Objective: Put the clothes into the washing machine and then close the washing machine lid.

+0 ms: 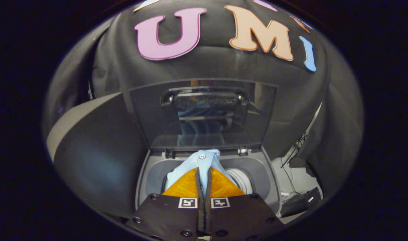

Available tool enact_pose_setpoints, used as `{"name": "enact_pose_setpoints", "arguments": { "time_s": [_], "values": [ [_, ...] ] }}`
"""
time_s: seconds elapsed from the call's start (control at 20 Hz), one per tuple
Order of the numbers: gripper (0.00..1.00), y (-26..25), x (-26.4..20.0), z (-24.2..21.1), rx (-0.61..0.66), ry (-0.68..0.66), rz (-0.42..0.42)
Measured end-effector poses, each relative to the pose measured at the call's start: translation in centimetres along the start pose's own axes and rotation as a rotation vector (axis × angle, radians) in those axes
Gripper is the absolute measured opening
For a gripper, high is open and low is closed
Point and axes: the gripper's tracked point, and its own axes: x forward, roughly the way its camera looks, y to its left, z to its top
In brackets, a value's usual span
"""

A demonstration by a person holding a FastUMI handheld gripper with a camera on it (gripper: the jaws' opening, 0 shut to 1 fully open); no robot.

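Gripper view over an open top-loading washing machine. The gripper sits at lower centre of the frame, its two orange fingers drawn narrow and pinching a fold of pale blue clothes between them. The cloth rises just ahead of the fingertips, with a white button showing near its top, and drapes down over the grey drum opening directly beneath the fingers. The washing machine lid, dark and see-through, stands raised at mid-frame behind the cloth, hinged along the machine's rear edge. Cables and a dark box lie at lower right, beside the machine.
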Motion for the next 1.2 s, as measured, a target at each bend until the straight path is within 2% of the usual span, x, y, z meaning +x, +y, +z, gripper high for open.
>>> {"name": "enact_pose_setpoints", "arguments": {
  "time_s": [0.15, 0.55, 0.85, 0.9, 1.0, 1.05, 1.2],
  "values": [
    [0.01, 0.2, 2.2, -2.4, -0.020, 0.024, -0.002],
    [0.01, -0.8, 4.4, -5.8, 0.028, 0.046, -0.014],
    [0.07, -1.1, 5.9, -8.8, 0.055, 0.105, -0.026],
    [0.13, -1.2, 6.0, -9.3, 0.053, 0.114, -0.022],
    [0.13, -1.5, 5.8, -10.0, 0.045, 0.128, -0.042],
    [0.21, -1.6, 6.0, -10.2, 0.045, 0.130, -0.051],
    [0.61, -1.9, 5.7, -10.5, 0.017, 0.133, -0.073]
  ]
}}
